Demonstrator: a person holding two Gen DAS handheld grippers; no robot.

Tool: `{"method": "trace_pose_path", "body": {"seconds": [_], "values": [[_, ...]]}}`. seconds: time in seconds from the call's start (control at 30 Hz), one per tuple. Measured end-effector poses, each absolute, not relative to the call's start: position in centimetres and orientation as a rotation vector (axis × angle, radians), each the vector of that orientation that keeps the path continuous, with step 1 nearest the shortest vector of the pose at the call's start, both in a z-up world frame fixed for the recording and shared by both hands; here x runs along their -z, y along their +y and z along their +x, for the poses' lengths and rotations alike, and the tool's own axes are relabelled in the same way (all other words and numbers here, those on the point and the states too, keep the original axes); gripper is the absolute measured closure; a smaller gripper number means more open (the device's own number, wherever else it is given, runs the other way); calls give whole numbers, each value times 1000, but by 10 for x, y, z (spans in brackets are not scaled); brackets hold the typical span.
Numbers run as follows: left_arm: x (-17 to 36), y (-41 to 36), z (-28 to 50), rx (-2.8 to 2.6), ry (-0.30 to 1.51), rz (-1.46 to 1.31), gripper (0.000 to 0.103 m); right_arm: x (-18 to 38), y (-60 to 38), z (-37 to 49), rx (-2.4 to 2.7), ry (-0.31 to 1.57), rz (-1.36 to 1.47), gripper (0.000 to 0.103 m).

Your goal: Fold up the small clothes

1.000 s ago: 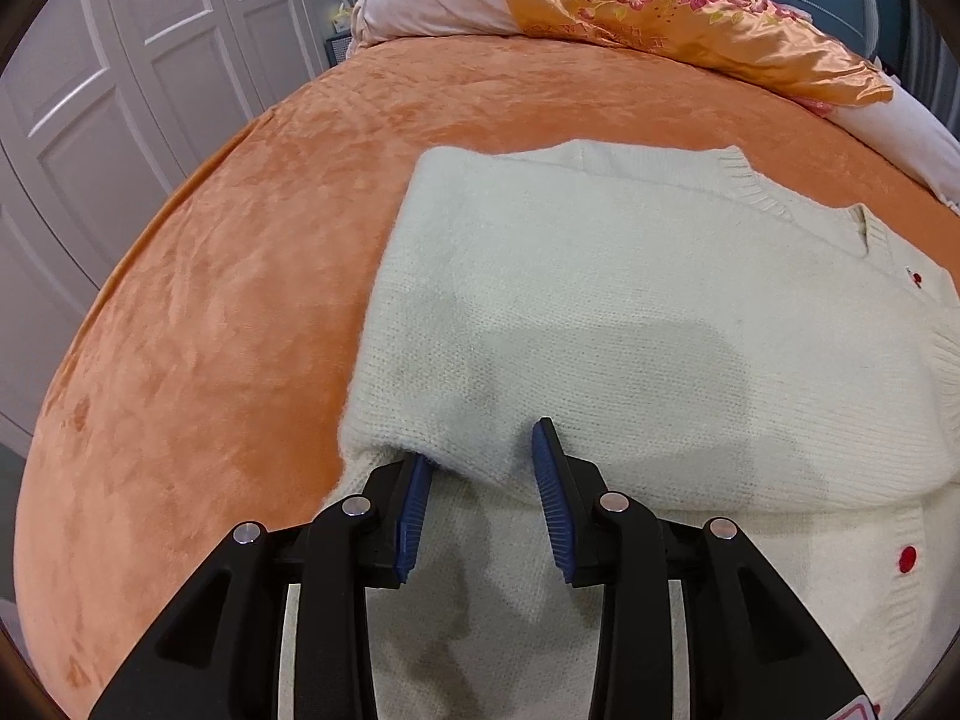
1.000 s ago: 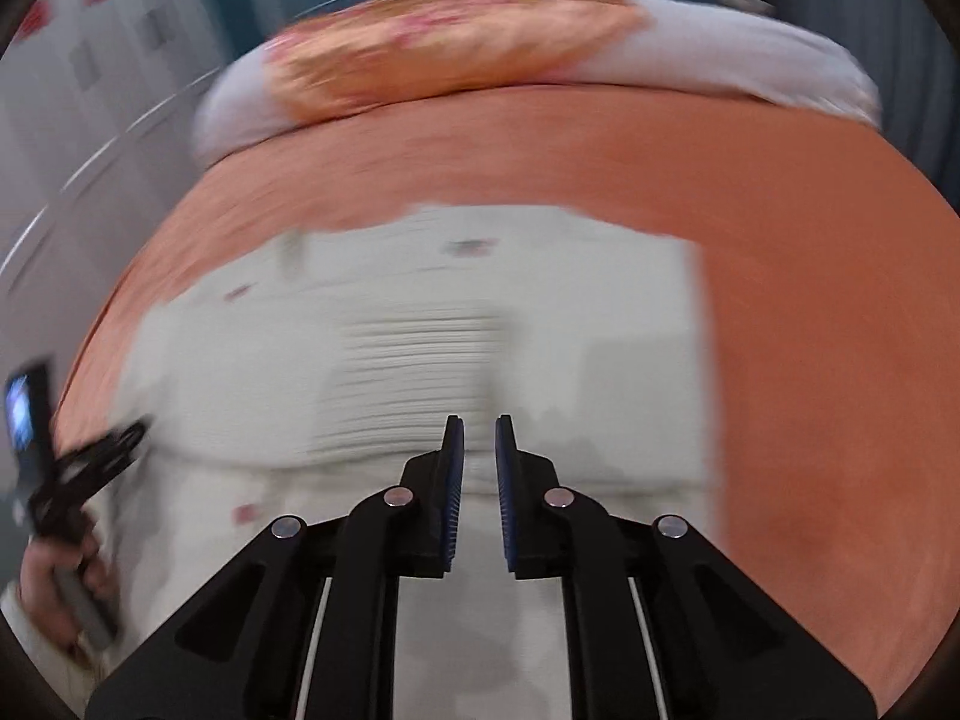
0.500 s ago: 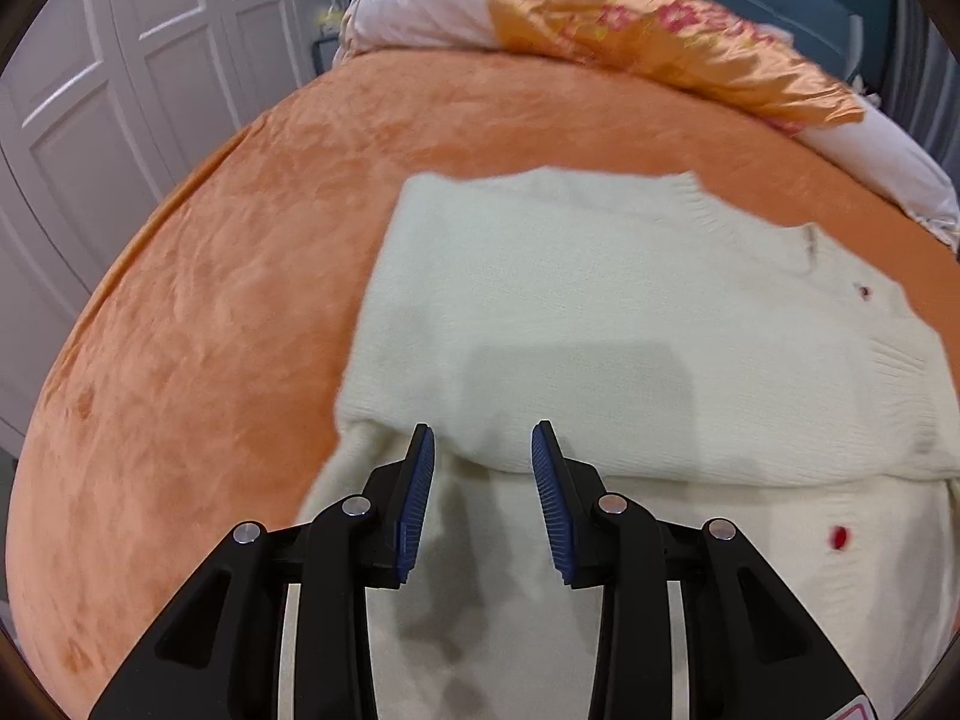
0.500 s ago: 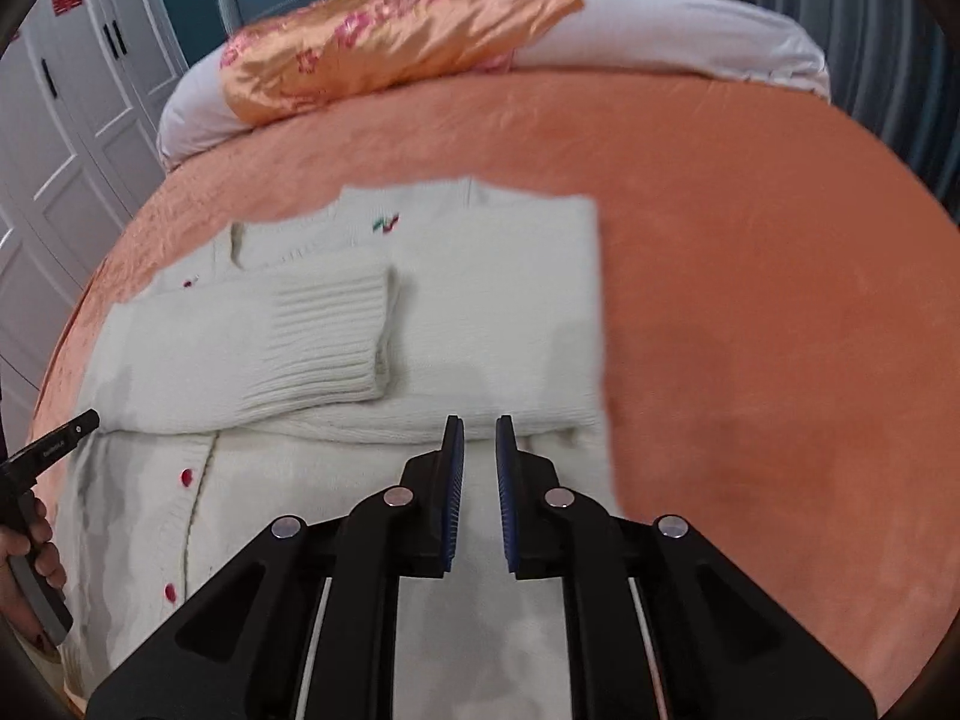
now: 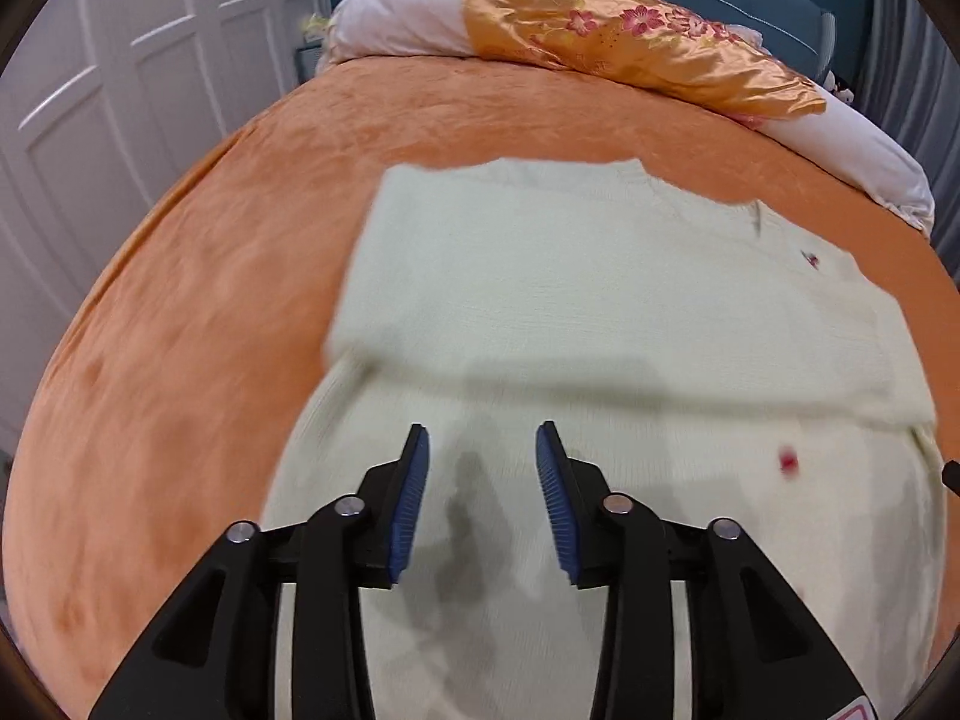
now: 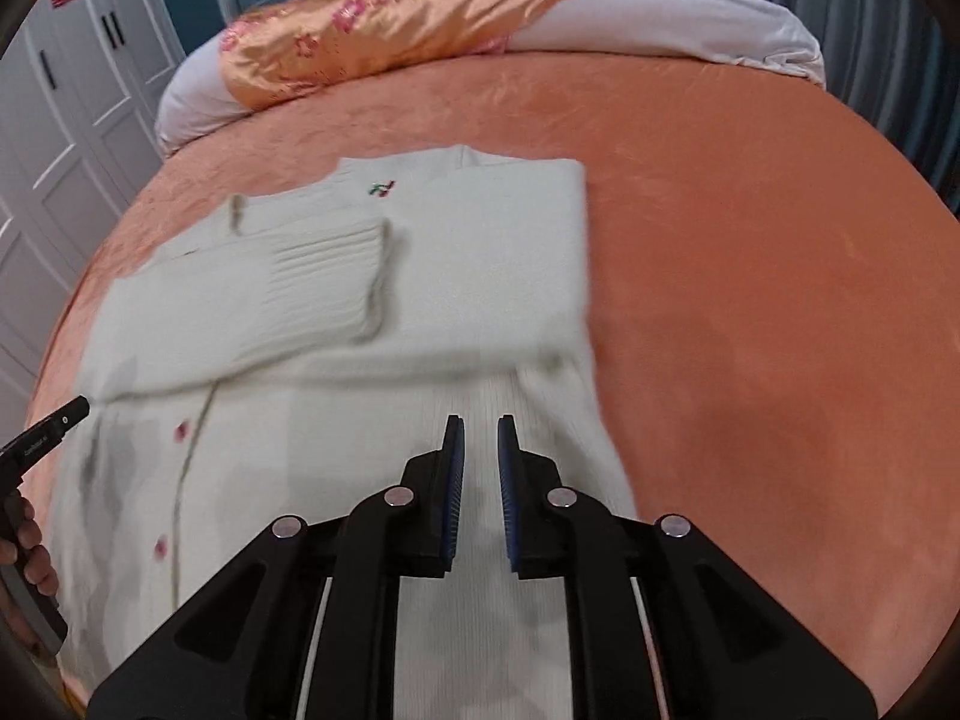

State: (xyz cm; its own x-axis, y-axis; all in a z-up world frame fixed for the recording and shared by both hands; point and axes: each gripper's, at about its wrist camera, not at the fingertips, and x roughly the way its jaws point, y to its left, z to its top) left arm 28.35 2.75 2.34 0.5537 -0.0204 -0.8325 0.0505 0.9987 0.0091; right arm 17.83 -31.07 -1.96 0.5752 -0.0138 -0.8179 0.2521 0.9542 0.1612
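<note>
A small cream knit cardigan (image 5: 570, 312) with red buttons lies flat on the orange bed, both sleeves folded across its chest. It also shows in the right wrist view (image 6: 456, 276), with a ribbed cuff (image 6: 318, 288) on top and a cherry motif near the collar. My left gripper (image 5: 480, 438) is open and empty above the cardigan's lower left part. My right gripper (image 6: 480, 426) has its jaws a narrow gap apart and holds nothing, above the lower right part.
The orange bedspread (image 5: 180, 330) surrounds the cardigan. White pillows (image 6: 672, 24) and an orange floral satin cover (image 5: 630, 42) lie at the head of the bed. White wardrobe doors (image 5: 90, 90) stand to the left. The left gripper's handle and hand (image 6: 24, 480) show at the right view's left edge.
Both grippers have pulled back toward the cardigan's hem. The left gripper, earlier at the folded sleeve edge, is now clear of it. The right jaws stay narrowly apart.
</note>
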Motion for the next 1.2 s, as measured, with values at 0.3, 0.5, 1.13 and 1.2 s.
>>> {"method": "trace_pose_path", "body": {"seconds": [0.3, 0.5, 1.13, 1.2], "values": [[-25, 103, 138, -14, 1093, -21, 31, 31, -296, 21, 176, 1058, 251, 47], [-5, 142, 94, -23, 1185, -187, 28, 57, -289, -39, 144, 1130, 379, 42], [-7, 115, 119, 88, 1163, -237, 94, 52, -277, -9, 64, 1045, 547, 92], [-15, 112, 116, 97, 1141, -214, 95, 46, -282, -12, 70, 1025, 554, 95]]}}
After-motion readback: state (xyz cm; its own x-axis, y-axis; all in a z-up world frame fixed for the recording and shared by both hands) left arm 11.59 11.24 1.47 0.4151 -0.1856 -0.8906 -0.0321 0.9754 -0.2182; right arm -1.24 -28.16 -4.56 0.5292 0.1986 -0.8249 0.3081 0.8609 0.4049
